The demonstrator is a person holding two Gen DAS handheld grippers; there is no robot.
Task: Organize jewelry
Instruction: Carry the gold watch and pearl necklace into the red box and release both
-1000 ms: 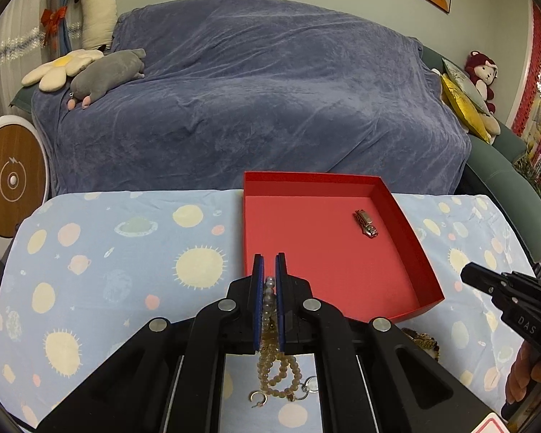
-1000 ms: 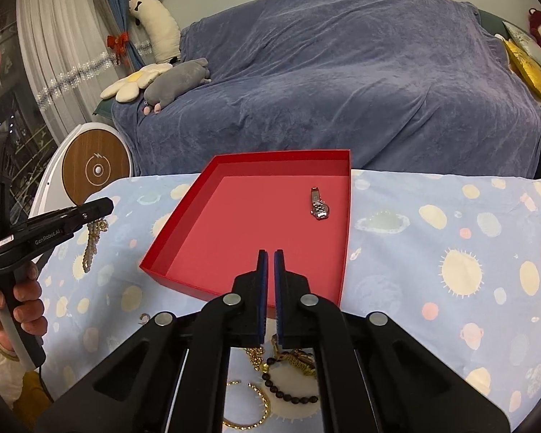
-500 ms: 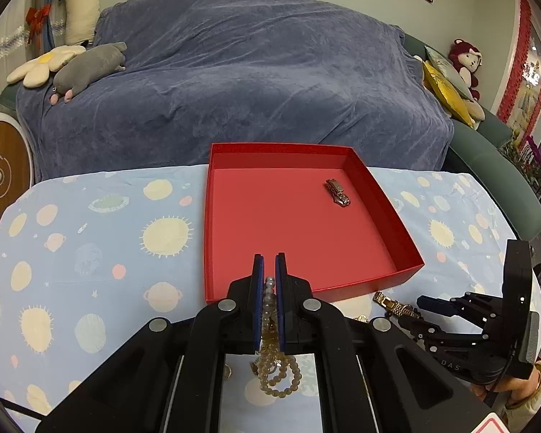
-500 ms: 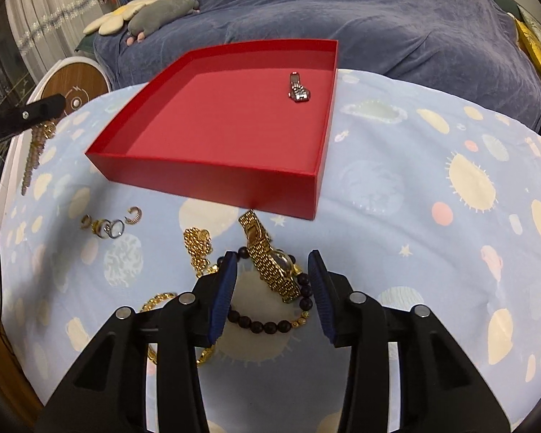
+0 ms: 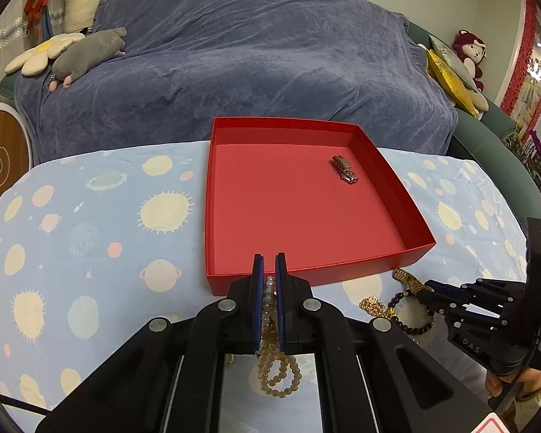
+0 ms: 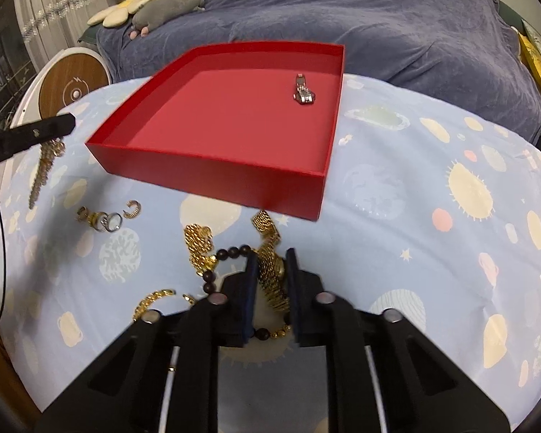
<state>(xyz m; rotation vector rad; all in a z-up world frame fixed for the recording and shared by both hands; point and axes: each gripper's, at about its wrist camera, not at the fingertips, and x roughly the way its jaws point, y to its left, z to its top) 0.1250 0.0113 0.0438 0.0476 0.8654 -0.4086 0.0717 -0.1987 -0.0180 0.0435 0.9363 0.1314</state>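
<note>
A big sofa (image 5: 256,72) under a blue blanket stands behind the worktop (image 5: 90,238), which has a pale blue cloth with suns and planets on it.

On the left, the left gripper (image 5: 269,270) has its jaws closed on a string of pale beads (image 5: 276,371). The beads hang down in loops under the jaws, just in front of the near edge of the red tray (image 5: 413,198). The tray is straight ahead of these jaws, so the beads only need to go forward and over the low wall.

The tray sits in the middle of the worktop. One small silver watch (image 6: 303,90) lies inside it, near the far right corner.

To the right, in front of the tray's near right corner, lies a heap of gold chains and a dark bead bracelet (image 6: 212,270). The right gripper (image 6: 272,270) is down on this heap. Its jaws are partly open, one on each side of a gold watch (image 6: 270,274). The watch band runs long from the jaws toward the tray. The right gripper is nearer to it.

A few rings (image 6: 106,220) lie further left on the cloth.
</note>
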